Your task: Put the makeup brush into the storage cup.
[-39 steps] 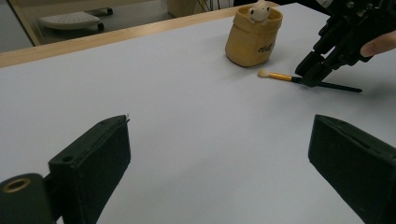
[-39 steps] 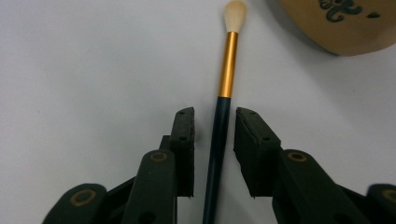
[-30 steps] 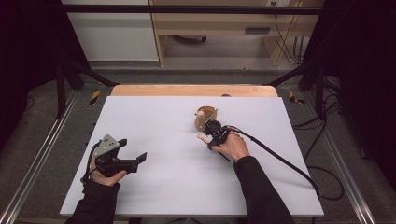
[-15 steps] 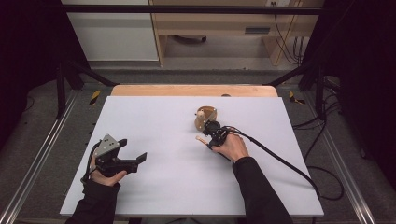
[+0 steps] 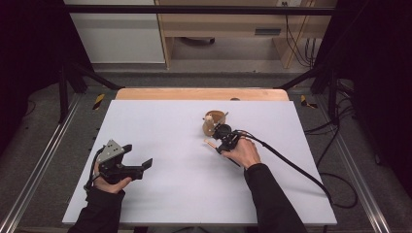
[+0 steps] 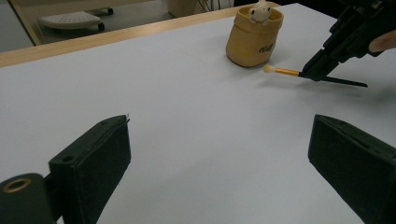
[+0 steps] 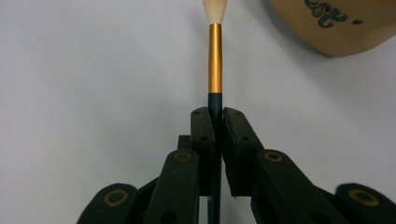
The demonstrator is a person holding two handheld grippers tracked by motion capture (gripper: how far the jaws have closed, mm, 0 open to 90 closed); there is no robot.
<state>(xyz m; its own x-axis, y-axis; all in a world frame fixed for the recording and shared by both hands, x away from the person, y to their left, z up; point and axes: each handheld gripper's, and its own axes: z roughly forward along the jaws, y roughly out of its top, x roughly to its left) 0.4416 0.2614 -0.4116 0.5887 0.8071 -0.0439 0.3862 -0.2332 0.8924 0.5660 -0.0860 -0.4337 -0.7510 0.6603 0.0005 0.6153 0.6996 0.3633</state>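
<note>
Matte white tabletop; slim gold-ferruled brush, tool-pinched.

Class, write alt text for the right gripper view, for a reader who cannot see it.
The right gripper, shut on a brush by its dark handle, points the gold ferrule and pale bristle tip away from the camera over a white table. The base of a tan fabric pot with dark lettering sits at upper right.
</note>
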